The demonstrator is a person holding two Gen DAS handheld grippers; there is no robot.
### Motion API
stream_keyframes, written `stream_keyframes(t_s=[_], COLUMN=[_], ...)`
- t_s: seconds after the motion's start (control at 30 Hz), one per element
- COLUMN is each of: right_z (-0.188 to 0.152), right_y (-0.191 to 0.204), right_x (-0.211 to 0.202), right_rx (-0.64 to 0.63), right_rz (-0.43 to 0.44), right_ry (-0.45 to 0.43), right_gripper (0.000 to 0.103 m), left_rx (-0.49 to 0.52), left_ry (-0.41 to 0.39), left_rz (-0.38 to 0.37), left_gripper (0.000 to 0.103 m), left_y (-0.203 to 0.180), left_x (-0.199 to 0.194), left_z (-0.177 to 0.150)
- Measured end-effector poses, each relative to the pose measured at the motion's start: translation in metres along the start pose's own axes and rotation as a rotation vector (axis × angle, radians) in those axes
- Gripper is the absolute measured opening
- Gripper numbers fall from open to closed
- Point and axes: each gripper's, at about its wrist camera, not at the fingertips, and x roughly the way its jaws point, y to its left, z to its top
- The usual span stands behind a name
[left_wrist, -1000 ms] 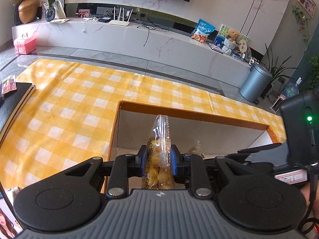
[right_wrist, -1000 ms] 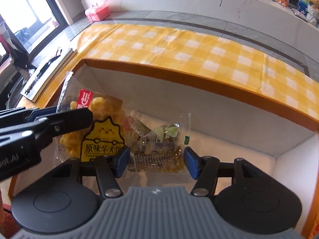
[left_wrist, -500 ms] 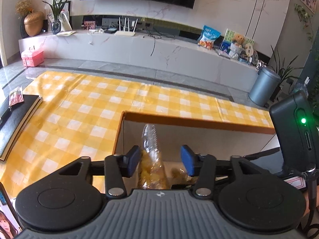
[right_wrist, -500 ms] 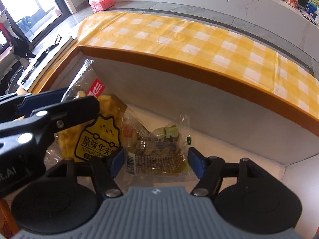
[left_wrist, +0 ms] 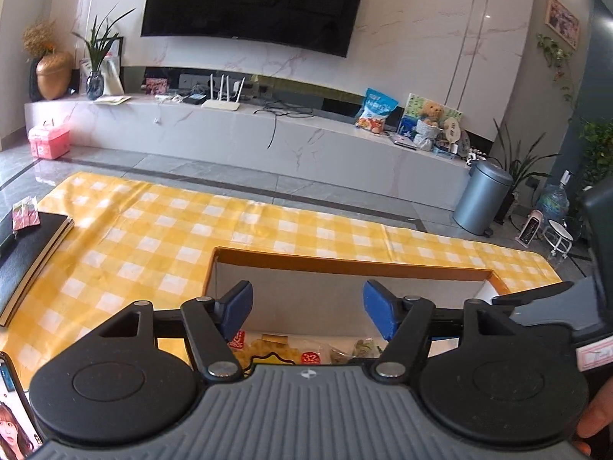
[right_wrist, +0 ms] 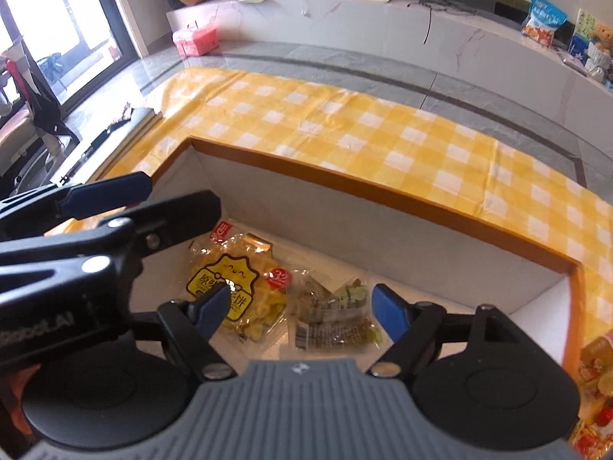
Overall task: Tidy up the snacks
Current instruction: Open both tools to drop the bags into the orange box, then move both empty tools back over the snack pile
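Both grippers stand wide open over the box, their jaws having just been opening, and neither has hold of anything. In the left wrist view the left gripper (left_wrist: 306, 308) shows blue pads spread apart with only the grey inner wall of the box (left_wrist: 345, 266) between them; the yellow snack packet (left_wrist: 268, 350) peeks out low in the frame, just above the gripper body. In the right wrist view the right gripper (right_wrist: 299, 306) hangs above the green snack packet (right_wrist: 333, 318), pads clear of it on both sides.

Only the right wrist view shows the box floor: the two packets lie flat side by side, edges touching, the yellow one at centre left. It also shows the left gripper's black fingers (right_wrist: 115, 195) entering from the left edge. Only the left wrist view shows the dark television at the top.

Both packets are crinkled clear film. The box has an orange rim and matte pale walls, and sits on a yellow-and-white checked cloth (right_wrist: 345, 122).
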Motion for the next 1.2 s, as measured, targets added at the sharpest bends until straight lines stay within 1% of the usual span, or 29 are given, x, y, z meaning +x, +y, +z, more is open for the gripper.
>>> stream_keyframes(t_s=[0.1, 0.23, 0.3, 0.43, 0.47, 0.57, 0.63, 0.7, 0.8, 0.97, 1.07, 1.13, 1.2], right_z=[-0.016, -0.042, -0.055, -0.086, -0.095, -0.122, -0.144, -0.164, -0.196, -0.24, -0.262, -0.27, -0.278], right_y=[-0.003, -0.008, -0.012, -0.024, -0.029, -0.043, -0.055, -0.067, -0.091, -0.124, -0.147, -0.16, -0.172], right_x=[-0.025, -0.066, -0.091, -0.134, -0.145, -0.17, -0.185, -0.196, -0.208, -0.209, -0.206, -0.203, -0.202], right_rx=[0.005, 0.004, 0.005, 0.037, 0.047, 0.089, 0.125, 0.162, 0.245, 0.347, 0.423, 0.47, 0.512], right_rz=[-0.038, -0.103, -0.123, -0.148, -0.159, -0.201, -0.243, -0.286, -0.333, -0.439, -0.471, -0.471, -0.472], right_ry=[-0.063, -0.187, -0.236, -0.315, -0.335, -0.382, -0.41, -0.422, -0.414, -0.378, -0.353, -0.344, -0.343], right_gripper=[0.079, 0.079, 0.079, 0.079, 0.079, 0.082, 0.085, 0.086, 0.086, 0.086, 0.086, 0.086, 0.086], left_rx=[0.009, 0.018, 0.032, 0.076, 0.086, 0.148, 0.217, 0.287, 0.381, 0.481, 0.578, 0.646, 0.689], left_ry=[-0.016, -0.051, -0.07, -0.094, -0.097, -0.102, -0.108, -0.113, -0.107, -0.061, -0.035, -0.017, 0.015], left_rz=[-0.009, -0.023, -0.037, -0.095, -0.114, -0.173, -0.202, -0.216, -0.236, -0.298, -0.319, -0.337, -0.357], left_gripper=[0.078, 0.078, 0.078, 0.078, 0.08, 0.089, 0.09, 0.092, 0.092, 0.092, 0.092, 0.092, 0.092], left_y=[-0.009, -0.028, -0.039, -0.07, -0.078, -0.107, -0.13, -0.153, -0.183, -0.225, -0.25, -0.264, -0.275], left_x=[-0.009, -0.024, -0.033, -0.05, -0.054, -0.061, -0.063, -0.063, -0.058, -0.044, -0.034, -0.027, -0.016], left_z=[-0.001, 0.0, 0.0, -0.006, -0.008, -0.016, -0.024, -0.033, -0.047, -0.066, -0.077, -0.087, -0.091])
